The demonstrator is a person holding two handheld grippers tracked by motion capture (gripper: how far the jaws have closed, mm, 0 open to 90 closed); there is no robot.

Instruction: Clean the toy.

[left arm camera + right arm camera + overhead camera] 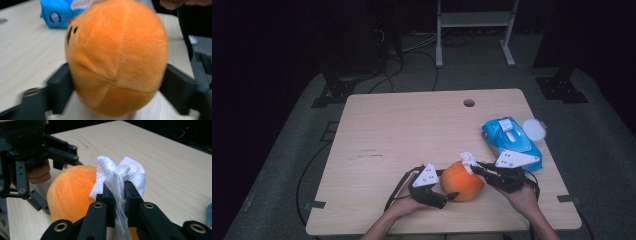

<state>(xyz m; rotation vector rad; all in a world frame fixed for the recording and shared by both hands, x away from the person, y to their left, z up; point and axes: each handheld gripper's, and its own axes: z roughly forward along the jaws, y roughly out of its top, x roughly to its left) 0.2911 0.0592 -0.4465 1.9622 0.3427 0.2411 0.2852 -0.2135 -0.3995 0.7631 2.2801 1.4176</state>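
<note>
An orange round plush toy (462, 181) with small black face marks rests near the front edge of the wooden table (412, 130). My left gripper (449, 186) comes at it from the left. In the left gripper view its two black jaws press on both sides of the plush (117, 57). My right gripper (475, 168) reaches in from the right, shut on a crumpled white wipe (468, 160). In the right gripper view the wipe (120, 171) sticks up between the jaws and lies against the plush's top (72, 192).
A blue pack of wet wipes (511, 142) lies at the table's right side, with a white round lid (534, 129) beside it. A cable hole (469, 103) sits near the far edge. Both forearms enter over the front edge.
</note>
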